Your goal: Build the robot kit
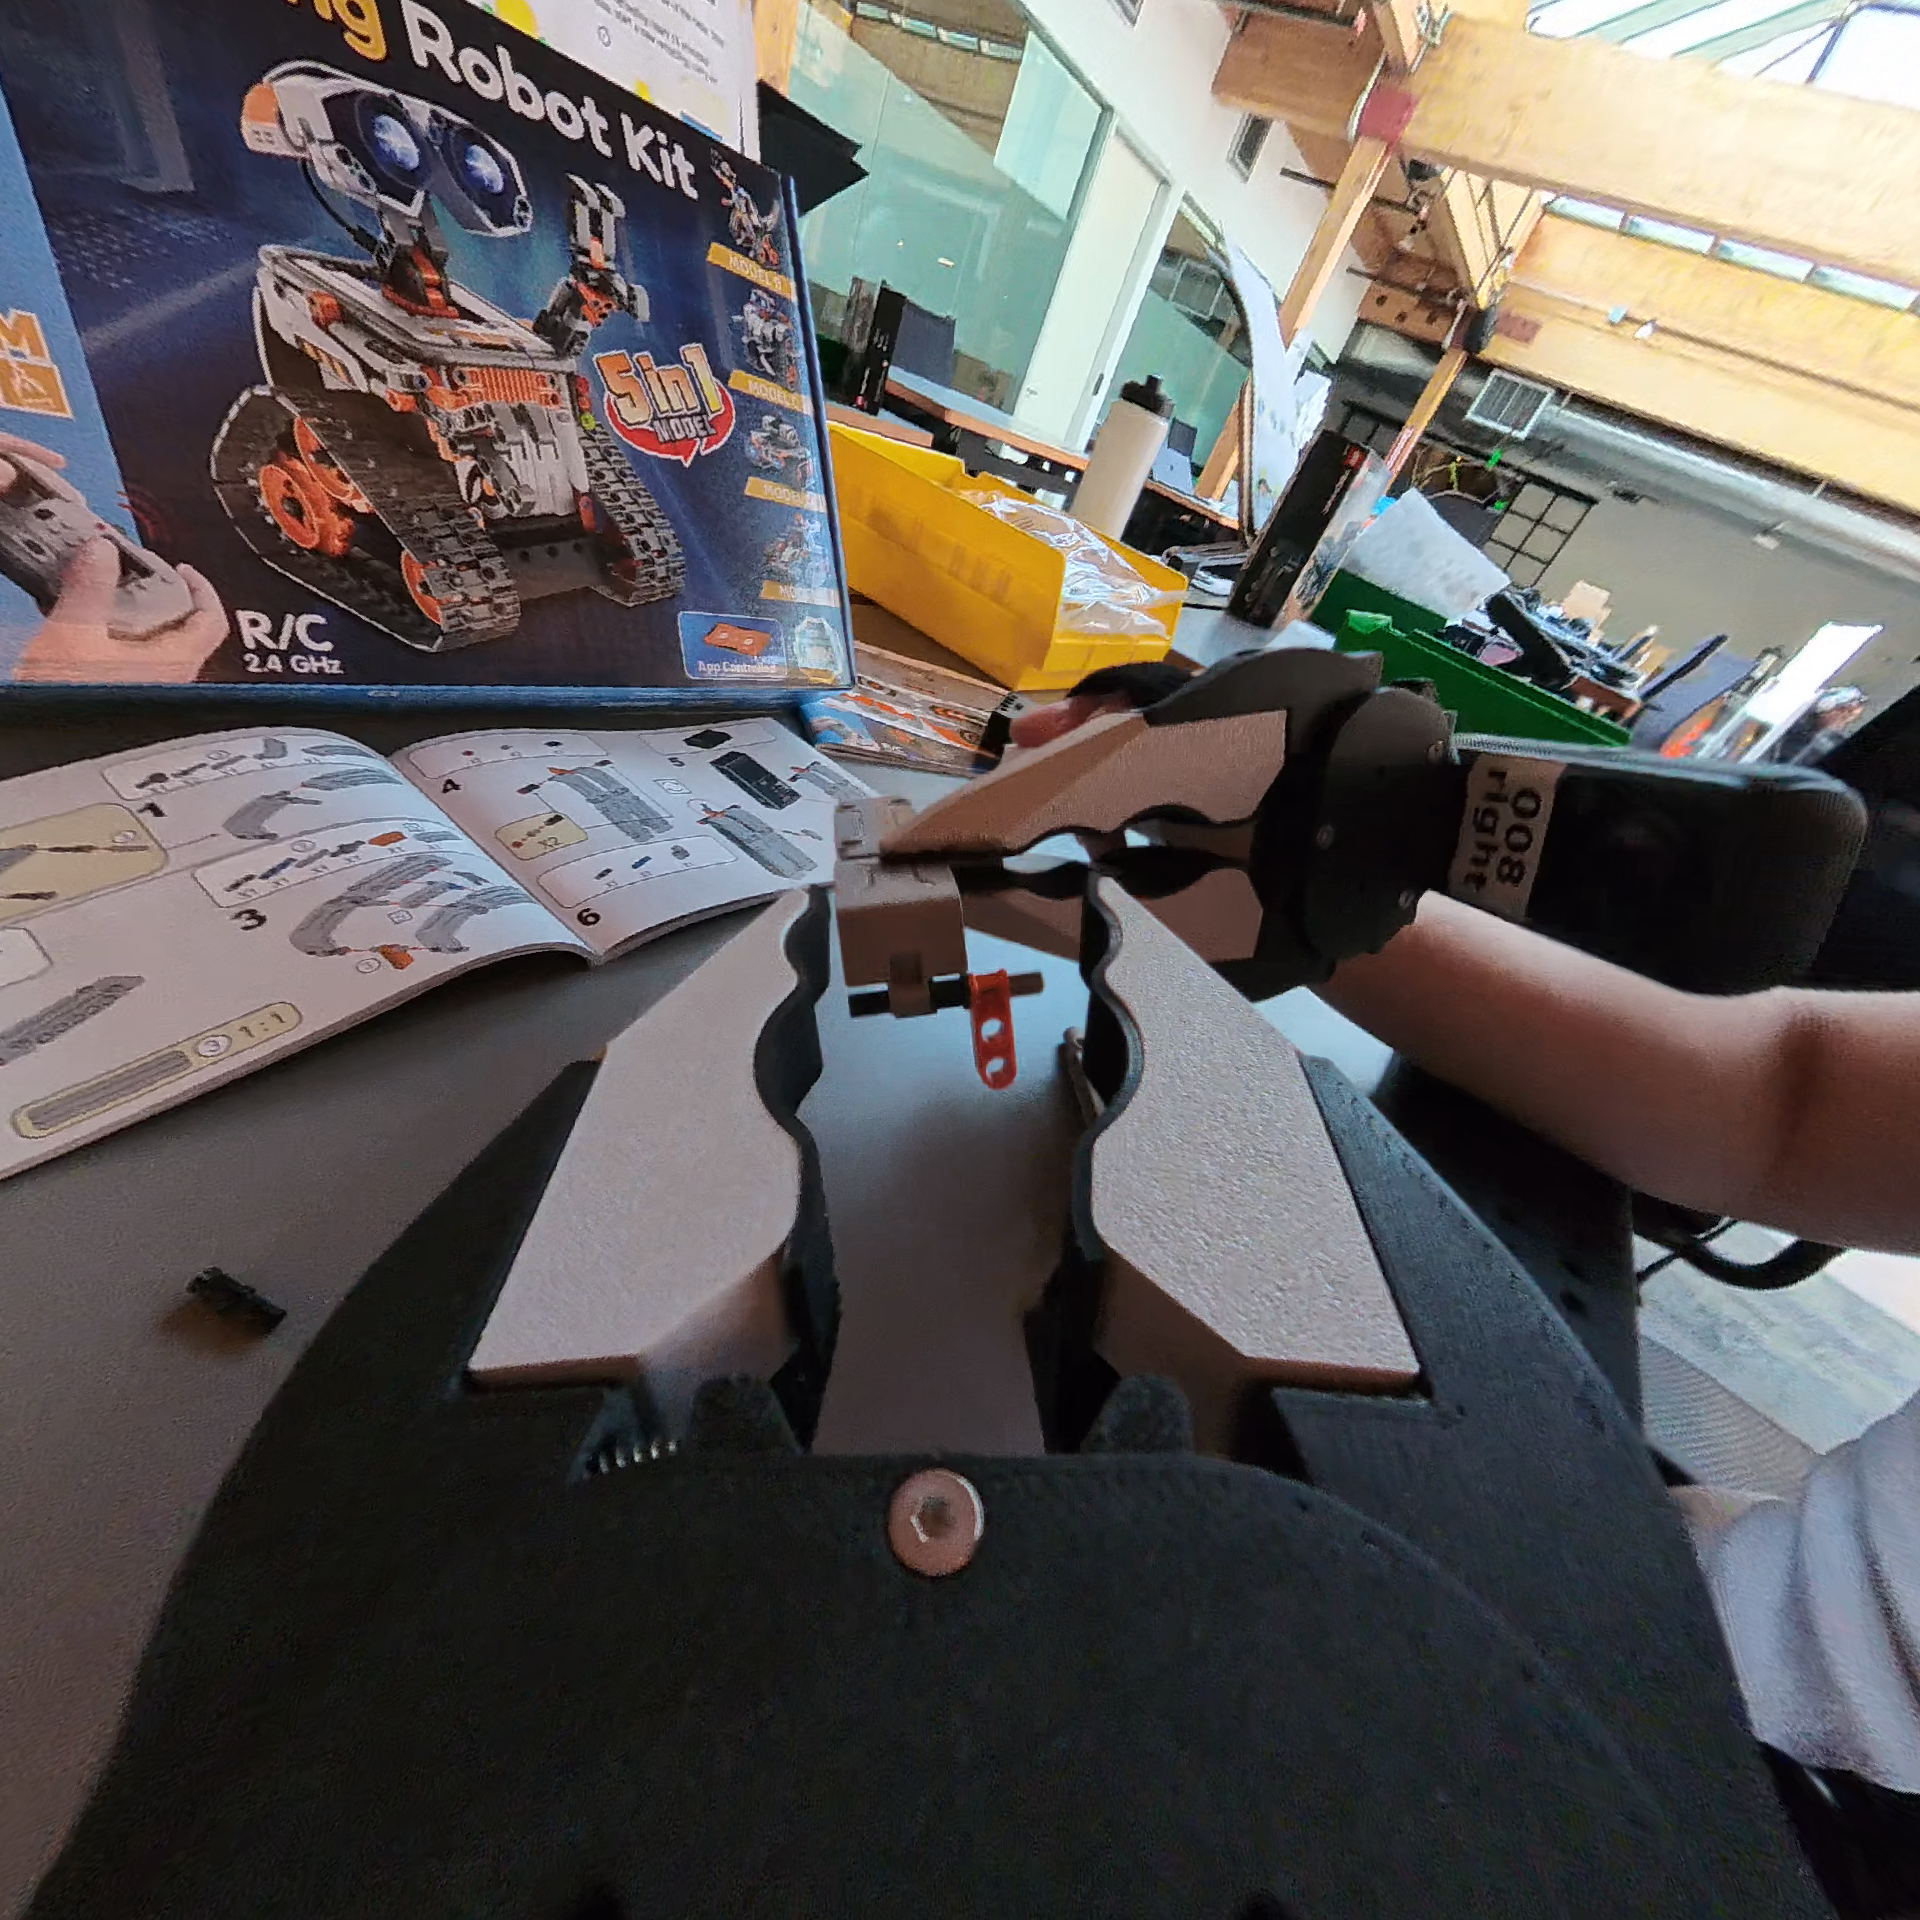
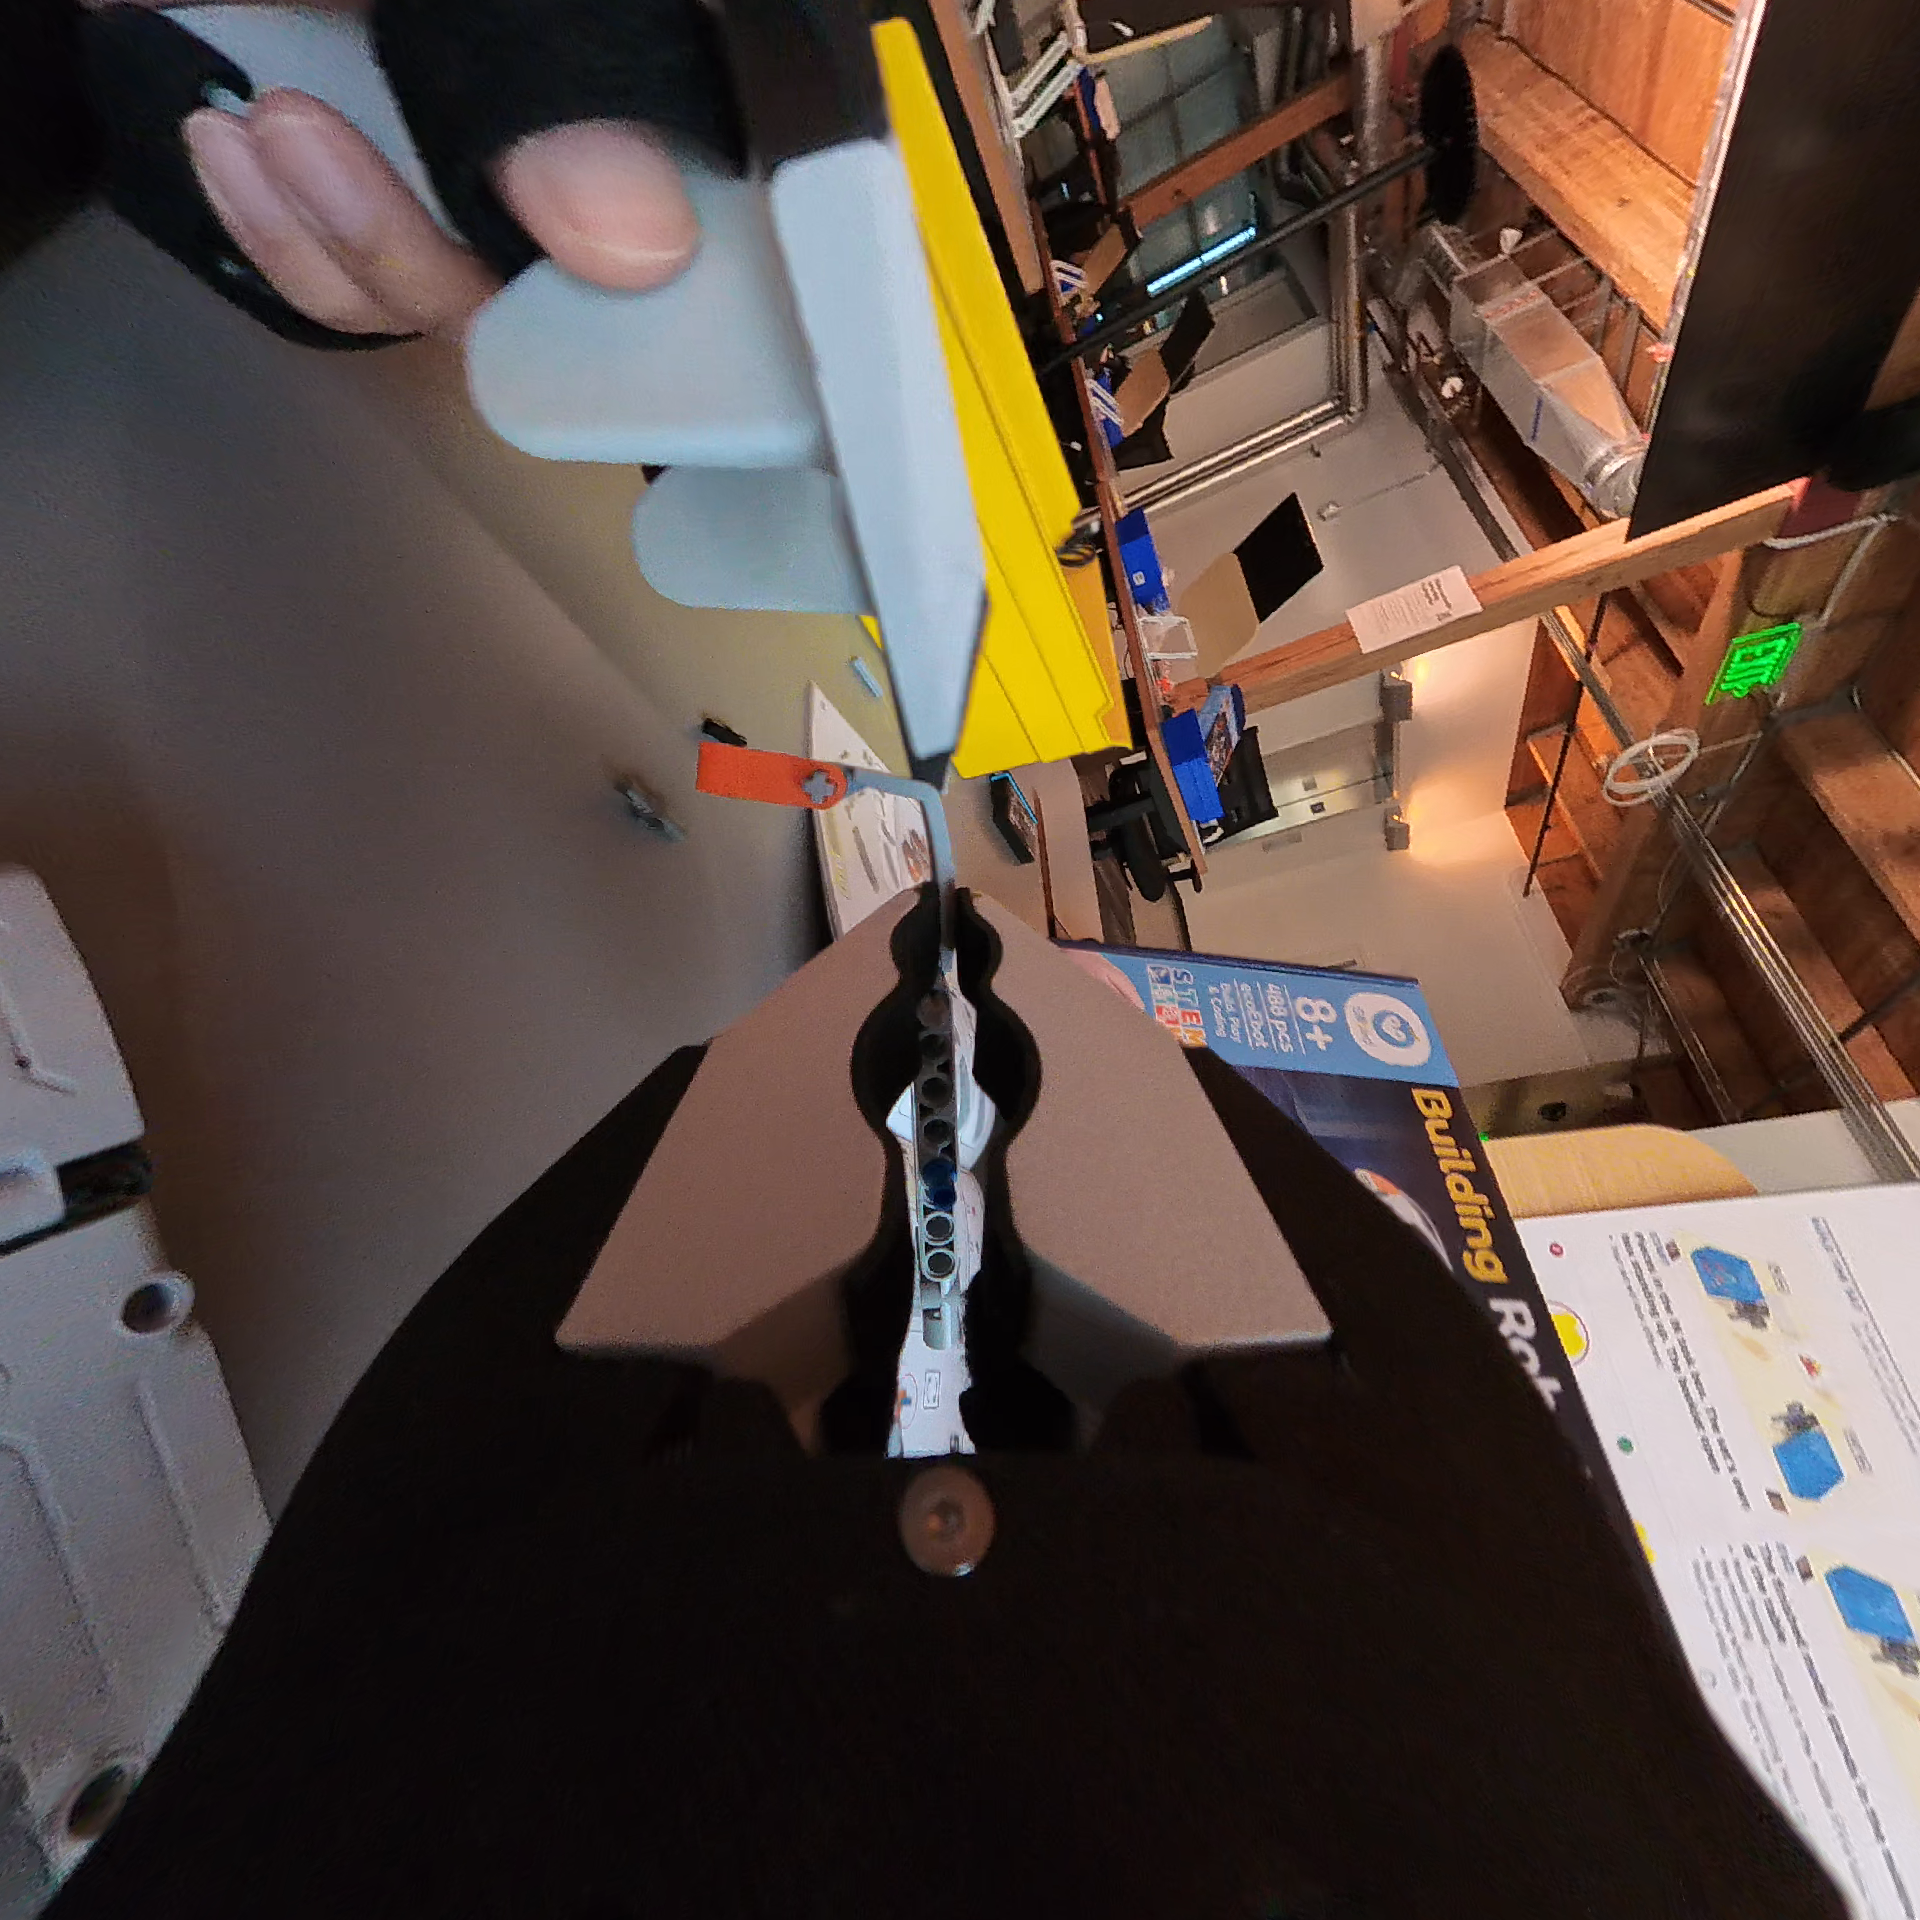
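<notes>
My left gripper (image 1: 951,909) is open, and its two grey fingers stand on either side of a grey brick assembly (image 1: 899,914). An orange beam (image 1: 992,1029) hangs from a black axle under that assembly. My right gripper (image 1: 883,847) comes in from the right and is shut on the assembly's top. In the right wrist view, my right gripper (image 2: 945,904) is clamped on a grey perforated beam (image 2: 935,1143). The orange beam (image 2: 764,777) sticks out to the left just past its tips. The left gripper's finger (image 2: 883,468) shows edge-on above, its tip close to the grey piece.
A blue robot kit box (image 1: 416,364) stands behind an open instruction booklet (image 1: 312,883) on the grey table (image 1: 312,1351). A yellow bin (image 1: 966,561), a white bottle (image 1: 1127,447) and a green bin (image 1: 1455,675) lie beyond. A small black piece (image 1: 234,1299) lies at left. Left and right tips are no more than a few centimetres apart. The small black piece (image 1: 234,1299) is about 12 cm from my left fingertips.
</notes>
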`<action>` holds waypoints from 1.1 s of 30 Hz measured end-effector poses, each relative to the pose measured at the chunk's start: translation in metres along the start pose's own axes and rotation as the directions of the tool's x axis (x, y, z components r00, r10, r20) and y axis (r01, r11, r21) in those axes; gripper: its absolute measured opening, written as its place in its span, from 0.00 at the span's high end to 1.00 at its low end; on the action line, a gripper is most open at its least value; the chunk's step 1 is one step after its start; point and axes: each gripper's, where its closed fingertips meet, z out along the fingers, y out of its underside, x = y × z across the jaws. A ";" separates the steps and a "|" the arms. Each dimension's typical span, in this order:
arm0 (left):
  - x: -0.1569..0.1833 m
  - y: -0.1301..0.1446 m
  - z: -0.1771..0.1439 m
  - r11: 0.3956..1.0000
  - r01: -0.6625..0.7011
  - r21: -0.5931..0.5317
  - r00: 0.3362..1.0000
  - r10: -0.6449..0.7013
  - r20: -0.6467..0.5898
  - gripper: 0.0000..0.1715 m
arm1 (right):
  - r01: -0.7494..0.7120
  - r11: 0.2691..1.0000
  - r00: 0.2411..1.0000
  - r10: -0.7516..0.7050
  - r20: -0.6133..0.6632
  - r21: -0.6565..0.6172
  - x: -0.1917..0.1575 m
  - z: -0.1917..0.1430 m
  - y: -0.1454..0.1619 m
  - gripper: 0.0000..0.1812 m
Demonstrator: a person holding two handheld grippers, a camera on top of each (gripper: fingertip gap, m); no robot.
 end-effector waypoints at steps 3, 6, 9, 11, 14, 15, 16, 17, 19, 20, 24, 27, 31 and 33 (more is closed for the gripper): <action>-0.010 0.003 -0.001 0.999 0.040 -0.019 0.999 -0.039 0.029 0.84 | 0.026 1.000 0.999 -0.026 0.020 -0.005 -0.007 0.004 -0.002 1.00; -0.013 0.006 -0.003 0.999 0.017 -0.046 0.999 -0.015 0.048 0.83 | 0.010 1.000 1.000 -0.009 0.021 -0.012 -0.008 0.005 0.000 1.00; -0.017 0.011 -0.001 0.996 -0.042 -0.084 0.994 0.050 0.098 0.75 | 0.001 1.000 1.000 -0.001 0.016 -0.011 -0.006 0.005 0.000 1.00; -0.016 0.017 0.001 0.987 -0.094 -0.131 0.989 0.108 0.104 0.86 | -0.001 1.000 1.000 0.001 0.022 0.001 -0.007 0.005 -0.004 1.00; -0.017 0.019 0.001 0.981 -0.119 -0.155 0.984 0.137 0.114 0.86 | 0.015 1.000 1.000 -0.015 0.025 -0.002 -0.010 0.007 -0.003 1.00; -0.017 0.018 0.001 0.983 -0.110 -0.148 0.986 0.127 0.107 0.86 | 0.011 1.000 1.000 -0.011 0.018 0.008 -0.008 0.007 -0.004 0.99; -0.016 0.017 0.000 0.986 -0.098 -0.138 0.989 0.112 0.098 0.86 | 0.001 1.000 1.000 -0.001 0.003 0.019 -0.005 0.006 -0.005 0.96; -0.015 0.016 -0.001 0.988 -0.085 -0.129 0.991 0.097 0.089 0.86 | -0.017 1.000 1.000 0.017 -0.009 0.024 -0.001 0.006 -0.004 0.90; -0.013 0.015 -0.001 0.989 -0.082 -0.127 0.993 0.092 0.070 0.86 | -0.088 0.995 0.996 0.087 0.019 0.043 0.002 0.004 -0.005 0.83; -0.011 0.016 -0.001 0.986 -0.097 -0.133 0.992 0.106 0.063 0.86 | -0.128 0.990 0.991 0.125 0.057 0.055 0.000 0.002 -0.006 0.83; -0.004 0.022 0.002 0.972 -0.161 -0.173 0.985 0.170 0.040 0.86 | -0.320 0.946 0.923 0.299 0.241 0.051 -0.010 -0.008 -0.004 0.79; -0.004 0.022 0.000 0.975 -0.144 -0.168 0.988 0.151 0.025 0.86 | -0.416 0.909 0.864 0.386 0.322 0.028 -0.013 -0.016 -0.001 0.76; 0.004 0.017 -0.005 0.978 -0.157 -0.134 0.988 0.154 -0.033 0.86 | -0.585 0.808 0.705 0.546 0.452 -0.064 -0.022 -0.026 0.007 0.69; 0.005 0.017 -0.008 0.975 -0.179 -0.134 0.984 0.175 -0.046 0.86 | -0.658 0.746 0.610 0.608 0.509 -0.103 -0.026 -0.033 0.009 0.66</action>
